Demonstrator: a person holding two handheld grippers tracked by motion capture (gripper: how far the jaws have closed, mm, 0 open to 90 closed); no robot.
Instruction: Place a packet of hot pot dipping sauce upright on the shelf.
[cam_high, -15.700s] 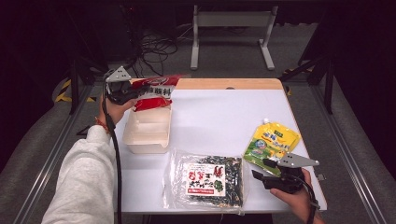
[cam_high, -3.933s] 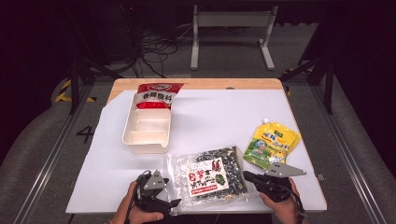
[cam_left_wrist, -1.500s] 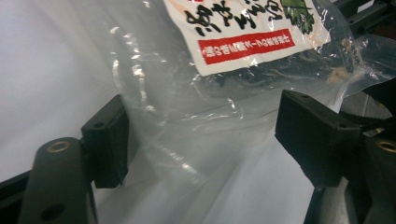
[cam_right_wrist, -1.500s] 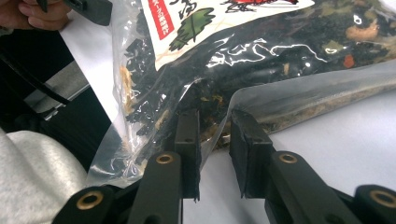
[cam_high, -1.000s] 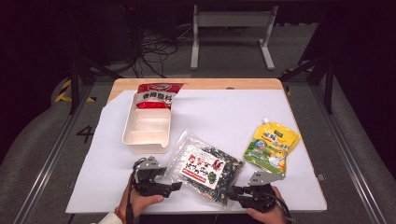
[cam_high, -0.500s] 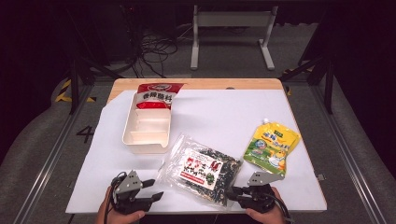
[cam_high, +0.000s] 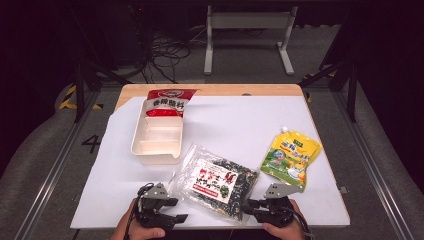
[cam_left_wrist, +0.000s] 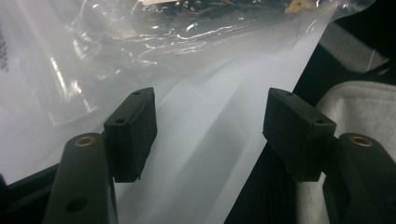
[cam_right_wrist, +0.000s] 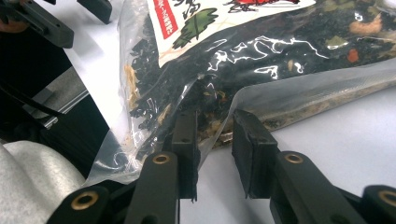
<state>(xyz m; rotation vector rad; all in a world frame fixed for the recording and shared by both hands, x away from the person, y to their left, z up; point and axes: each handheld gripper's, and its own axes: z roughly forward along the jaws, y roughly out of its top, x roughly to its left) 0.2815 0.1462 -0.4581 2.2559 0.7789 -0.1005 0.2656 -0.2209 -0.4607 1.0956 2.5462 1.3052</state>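
The left gripper (cam_high: 172, 211) has let go of the clear bag of dried seaweed mix (cam_high: 216, 181) and drawn back toward the table's near edge — half a second ago it was already off the bag, and a second ago it was up against the bag's left side. Its jaws now stand wide apart with nothing between them; in the left gripper view the bag's empty plastic margin (cam_left_wrist: 140, 42) lies just ahead at about 11 o'clock of the open gap, not touching either pad. The right gripper (cam_right_wrist: 212, 140) holds on — its jaws are closed on the bag's near corner, with the crinkled plastic and a little of the dark contents pinched between them. The bag lies flat on the white table sheet (cam_high: 235, 125) at the near middle, tilted, with its far left corner close to the near end of the cream divided tray (cam_high: 156, 140) at 10 o'clock. The yellow spout pouch (cam_high: 291, 159) sits to the bag's 2 o'clock, apart from it. My reading: the two-handed shifting of the bag is ending, and one grip now carries it, so any further drag toward the tray would swing the bag about that single pinched corner.
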